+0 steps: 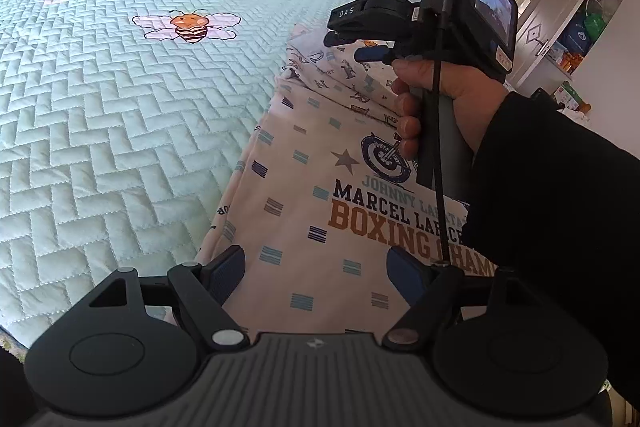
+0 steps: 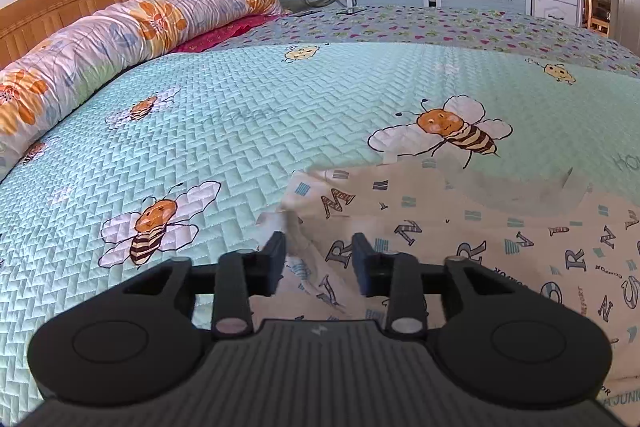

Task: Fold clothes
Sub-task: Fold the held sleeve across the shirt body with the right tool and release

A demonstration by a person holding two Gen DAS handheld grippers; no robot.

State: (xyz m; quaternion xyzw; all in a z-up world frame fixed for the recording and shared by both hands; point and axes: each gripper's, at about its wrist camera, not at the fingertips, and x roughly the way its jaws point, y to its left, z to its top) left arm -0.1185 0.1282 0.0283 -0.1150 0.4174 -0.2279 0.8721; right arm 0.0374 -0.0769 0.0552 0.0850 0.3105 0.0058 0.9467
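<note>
In the left wrist view, my left gripper (image 1: 316, 273) stood at the bottom of the frame with its jaws wide apart and nothing between them. Under it, in the lower middle, lay the shirt (image 1: 304, 195), cream cotton with small stripes and a boxing print, spread flat on the quilt (image 1: 120, 99). Its left edge ran up the middle of the frame. In the upper right a hand (image 1: 436, 99) in a black sleeve (image 1: 560, 195) held the right gripper (image 1: 352, 39) over the far part of the shirt, where the cloth was turned over and showed letters. The jaws there looked partly open; I could not see cloth pinched in them.

In the right wrist view, the right gripper (image 2: 319, 263) sat at the bottom centre, jaws about half open. The pads did not press on anything, though the folded corner of the shirt (image 2: 440, 235) lay right under and between them. The shirt filled the lower right; the quilt (image 2: 200, 131) took the rest, with a rolled blanket (image 2: 132, 27) in the upper left.

I judged the shirt light, soft and limp, so it would sag and crease. It was best taken at an edge or corner, both layers pinched together.
</note>
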